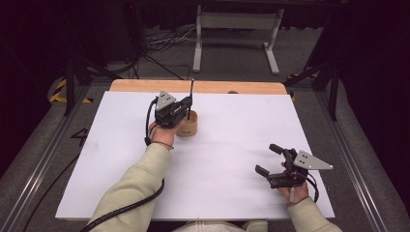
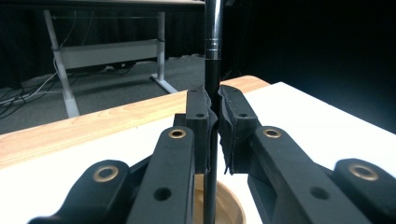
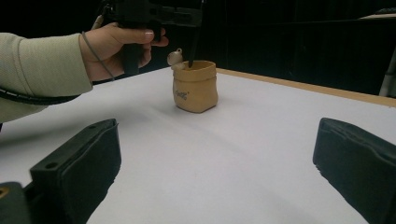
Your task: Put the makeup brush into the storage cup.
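A small tan sack-shaped holder (image 1: 187, 124) stands on the white table top (image 1: 217, 154), left of the middle toward the back. My left gripper (image 1: 187, 105) hovers just above it, shut on a thin black pen (image 1: 191, 89) held upright. In the left gripper view the pen (image 2: 212, 70) runs between the closed pads (image 2: 231, 122), its lower end over the holder's mouth (image 2: 229, 207). In the right gripper view the pen's tip (image 3: 192, 56) dips at the rim of the holder (image 3: 194, 86). My right gripper (image 1: 270, 159) rests open near the front right, nothing between its fingers.
A wooden strip (image 1: 198, 86) borders the far edge of the table. Beyond it stands a white table frame (image 1: 237, 34) on grey floor with cables. Dark curtains lie all round. A black cable (image 1: 121, 208) trails along the left sleeve.
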The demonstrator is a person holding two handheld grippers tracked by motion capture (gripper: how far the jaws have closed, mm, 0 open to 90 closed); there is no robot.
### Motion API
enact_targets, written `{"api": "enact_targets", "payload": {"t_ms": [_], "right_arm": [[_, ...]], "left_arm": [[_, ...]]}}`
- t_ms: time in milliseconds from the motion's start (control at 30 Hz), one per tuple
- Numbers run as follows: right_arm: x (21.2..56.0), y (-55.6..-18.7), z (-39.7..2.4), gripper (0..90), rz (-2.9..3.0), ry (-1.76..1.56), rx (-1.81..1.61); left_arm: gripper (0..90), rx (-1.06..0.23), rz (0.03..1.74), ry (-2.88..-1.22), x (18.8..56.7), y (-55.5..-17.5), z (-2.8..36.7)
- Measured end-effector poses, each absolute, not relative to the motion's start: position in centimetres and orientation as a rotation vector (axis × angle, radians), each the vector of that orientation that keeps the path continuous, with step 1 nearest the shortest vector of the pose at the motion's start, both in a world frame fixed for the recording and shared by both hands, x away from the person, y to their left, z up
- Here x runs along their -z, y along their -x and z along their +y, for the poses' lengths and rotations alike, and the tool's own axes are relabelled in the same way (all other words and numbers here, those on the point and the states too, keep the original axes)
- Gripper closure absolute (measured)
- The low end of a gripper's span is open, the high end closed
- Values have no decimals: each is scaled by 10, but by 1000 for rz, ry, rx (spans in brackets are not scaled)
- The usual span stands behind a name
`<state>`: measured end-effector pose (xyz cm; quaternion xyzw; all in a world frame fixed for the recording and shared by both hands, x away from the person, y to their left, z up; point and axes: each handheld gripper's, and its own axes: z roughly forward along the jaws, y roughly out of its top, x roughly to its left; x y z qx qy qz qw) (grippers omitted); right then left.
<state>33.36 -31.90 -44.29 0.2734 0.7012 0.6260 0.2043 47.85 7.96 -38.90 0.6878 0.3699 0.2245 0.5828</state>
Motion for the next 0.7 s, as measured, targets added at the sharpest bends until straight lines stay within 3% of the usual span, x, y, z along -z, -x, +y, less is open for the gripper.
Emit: {"api": "enact_targets", "payload": {"t_ms": [700], "right_arm": [[443, -333, -319, 17, 1955, -764, -1755]], "left_arm": [[824, -549, 865, -1654, 402, -476, 75]]}}
